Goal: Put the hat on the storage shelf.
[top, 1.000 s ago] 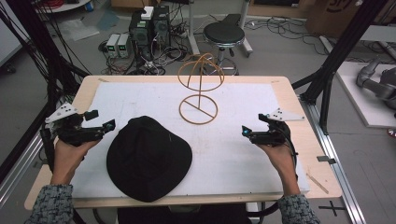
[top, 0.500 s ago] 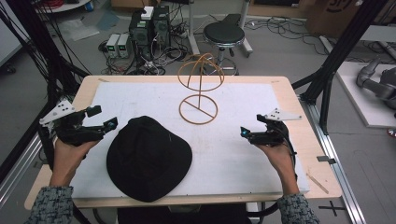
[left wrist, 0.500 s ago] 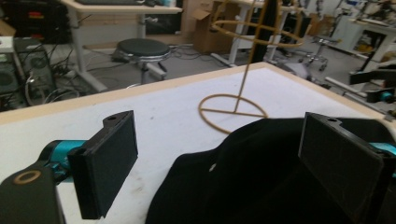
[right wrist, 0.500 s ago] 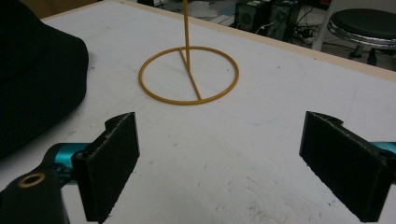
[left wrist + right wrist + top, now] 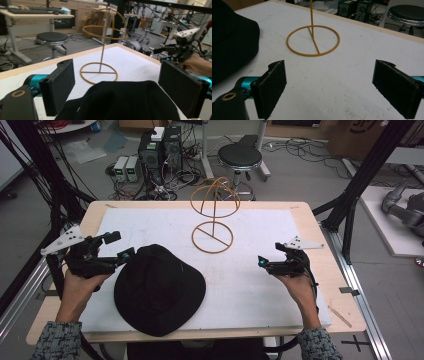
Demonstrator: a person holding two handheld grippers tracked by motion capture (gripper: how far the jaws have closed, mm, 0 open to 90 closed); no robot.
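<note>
While the black fabric brimmed hat [image 5: 159,289] lies flat on the white table mat [image 5: 260,295], the left gripper [image 5: 116,247] hangs wide open at its brim, possibly just brushing it. Right gripper [image 5: 261,261] gapes empty over bare mat, well apart from the hat. Yellow wire hat stand [image 5: 214,215] sits just beyond the hat.

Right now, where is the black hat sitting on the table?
In the high view, the black hat lies front-left on the white mat, beside the left gripper and nearer the person than the wire stand.

Cardboard box [image 5: 96,18] behind stool, left gripper view: printed letters, apparently "SF". High view, box at top right: dark print, unreadable. No other legible text.
</note>
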